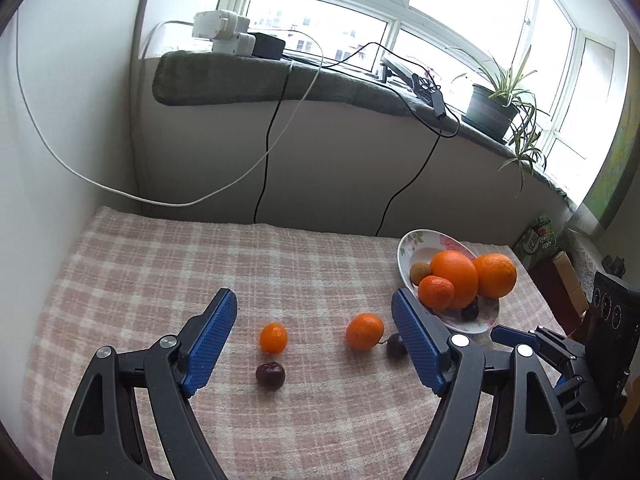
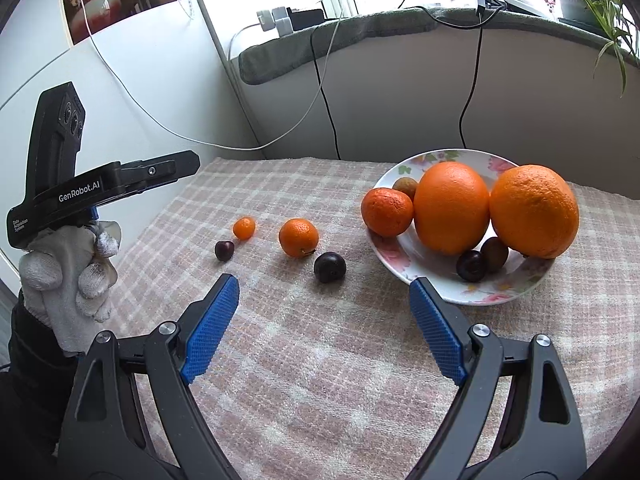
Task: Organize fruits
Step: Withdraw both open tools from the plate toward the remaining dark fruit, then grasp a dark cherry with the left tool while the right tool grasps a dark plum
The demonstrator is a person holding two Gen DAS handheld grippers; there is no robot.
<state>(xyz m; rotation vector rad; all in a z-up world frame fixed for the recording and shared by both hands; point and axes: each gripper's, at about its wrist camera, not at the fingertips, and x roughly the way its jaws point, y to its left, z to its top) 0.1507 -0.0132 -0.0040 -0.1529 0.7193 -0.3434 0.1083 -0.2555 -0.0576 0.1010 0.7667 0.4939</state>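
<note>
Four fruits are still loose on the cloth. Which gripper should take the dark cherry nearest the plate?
Right, probably. The right gripper is open with that dark cherry just ahead between its fingers, close to the plate. The left gripper faces the farther pair.

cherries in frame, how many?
3: one on the plate below the oranges, one beside the mandarin, one by the small kumquat. More may hide behind the oranges.

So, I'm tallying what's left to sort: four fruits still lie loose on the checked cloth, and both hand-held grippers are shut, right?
Not quite: four fruits lie loose on the checked cloth, but both wrist views show each hand-held gripper open, left and right.
</note>
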